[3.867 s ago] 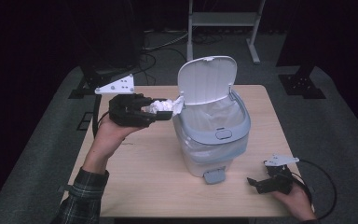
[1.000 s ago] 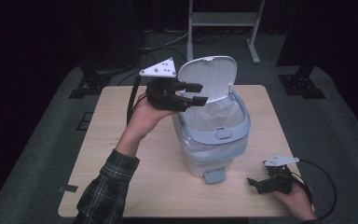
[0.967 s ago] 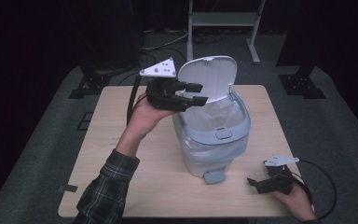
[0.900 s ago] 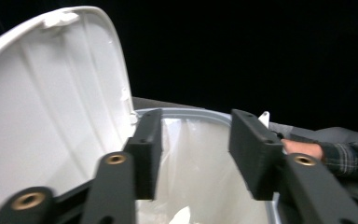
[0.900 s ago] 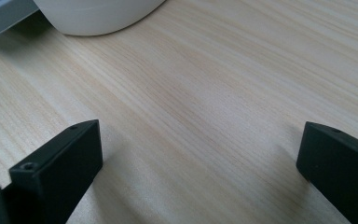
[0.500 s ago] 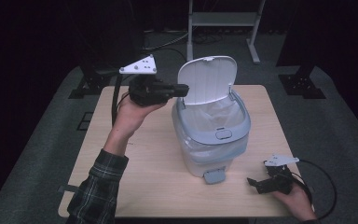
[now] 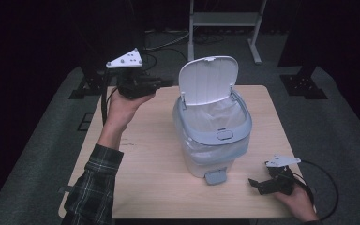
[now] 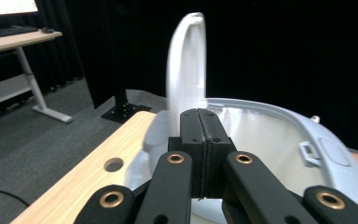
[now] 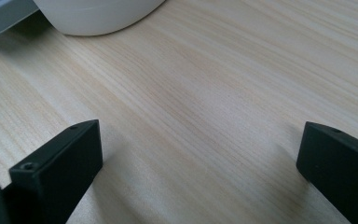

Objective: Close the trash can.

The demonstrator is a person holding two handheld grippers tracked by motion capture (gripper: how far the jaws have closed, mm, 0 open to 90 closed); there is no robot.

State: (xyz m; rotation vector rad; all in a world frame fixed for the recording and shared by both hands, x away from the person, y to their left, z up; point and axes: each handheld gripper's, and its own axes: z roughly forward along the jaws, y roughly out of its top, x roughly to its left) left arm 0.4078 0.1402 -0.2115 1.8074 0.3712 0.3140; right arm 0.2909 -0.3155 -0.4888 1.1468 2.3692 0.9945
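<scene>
bin (image 7: 214, 140): rounded glossy plastic | table (image 7: 145, 154): pale grained wood

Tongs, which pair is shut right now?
The left tongs, held up beside the bin's raised lid; the right tongs rest open on the table.

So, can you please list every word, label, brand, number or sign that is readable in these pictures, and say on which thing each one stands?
There is no readable text in these pictures.
Bin: the small oval badge on its front rim bears no mark that can be read.
Lid: plain white.
Left gripper: plain black, no print.
Right gripper: plain black, no print.
Table: a few faint dark marks, too small to tell whether they are writing.
</scene>
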